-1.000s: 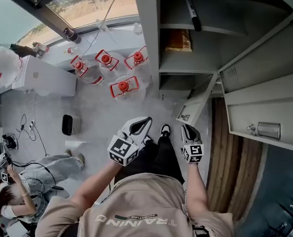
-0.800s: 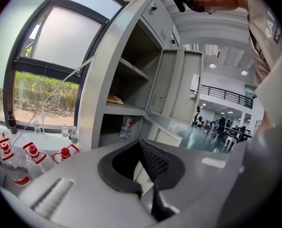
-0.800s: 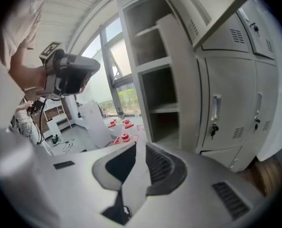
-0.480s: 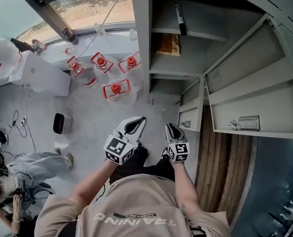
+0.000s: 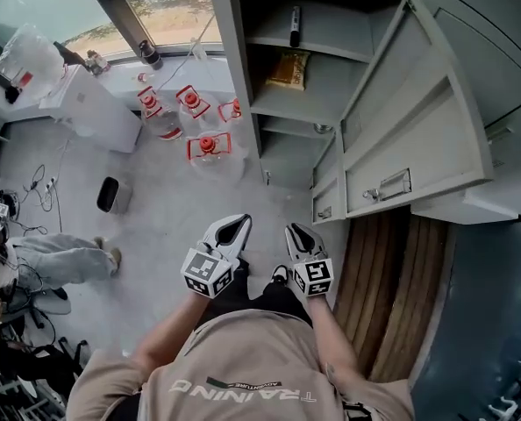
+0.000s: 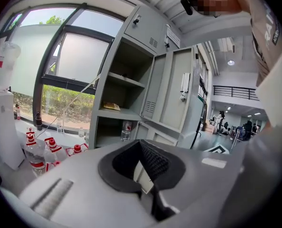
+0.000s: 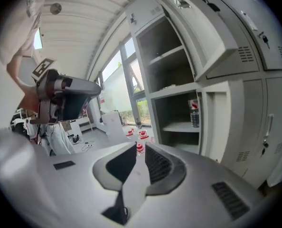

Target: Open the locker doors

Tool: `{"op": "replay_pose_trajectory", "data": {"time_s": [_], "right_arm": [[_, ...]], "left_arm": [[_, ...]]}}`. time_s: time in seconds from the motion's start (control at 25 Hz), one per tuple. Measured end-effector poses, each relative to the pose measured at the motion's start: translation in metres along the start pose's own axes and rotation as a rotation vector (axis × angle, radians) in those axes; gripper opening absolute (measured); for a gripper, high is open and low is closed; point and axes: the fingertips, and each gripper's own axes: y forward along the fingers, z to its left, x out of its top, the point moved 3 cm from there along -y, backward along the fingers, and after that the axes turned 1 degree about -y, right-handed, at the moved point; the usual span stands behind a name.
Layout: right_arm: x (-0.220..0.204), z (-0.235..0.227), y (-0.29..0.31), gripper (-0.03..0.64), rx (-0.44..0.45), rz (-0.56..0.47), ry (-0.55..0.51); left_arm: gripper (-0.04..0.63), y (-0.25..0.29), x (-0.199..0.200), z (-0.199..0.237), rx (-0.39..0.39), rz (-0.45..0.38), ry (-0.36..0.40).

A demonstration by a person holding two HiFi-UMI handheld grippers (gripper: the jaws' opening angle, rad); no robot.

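Grey locker (image 5: 306, 105) stands ahead of both grippers, with two doors (image 5: 418, 125) swung out. Its shut doors (image 7: 274, 103) lie right of those and nearer the right gripper (image 5: 294, 229), whose jaws are a sliver apart and empty. Left gripper (image 5: 242, 220) is pressed together, empty, well short of the locker.

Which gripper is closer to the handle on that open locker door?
Right. The right gripper hangs below-left of the door handle; the left gripper is farther left.
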Motion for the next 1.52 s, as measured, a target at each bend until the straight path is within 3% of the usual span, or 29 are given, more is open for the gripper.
{"op": "replay_pose_trajectory", "data": {"time_s": [0.2,0.48,0.68,0.92,1.16,1.52], "right_arm": [[0.020,0.012,-0.041,0.054,0.029,-0.031,-0.069],[0.035,0.055,-0.066,0.035,0.067,-0.091,-0.119],[0.029,0.102,-0.090,0.014,0.043,-0.113,-0.115],[0.015,0.180,-0.145,0.014,-0.034,-0.144,-0.083],[0.006,0.228,-0.209,0.014,-0.082,-0.105,-0.103],[0.006,0.259,-0.274,0.011,-0.052,-0.118,-0.163]], "left_arm": [[0.006,-0.028,0.004,-0.035,0.038,-0.017,0.029],[0.006,-0.089,-0.006,-0.042,0.080,-0.015,0.051],[0.006,-0.146,-0.017,-0.056,0.049,-0.052,0.072],[0.006,-0.231,-0.067,-0.060,0.021,-0.040,0.114],[0.006,-0.267,-0.097,-0.087,-0.042,-0.030,0.033],[0.006,-0.284,-0.098,-0.159,-0.120,-0.069,0.072]]}}
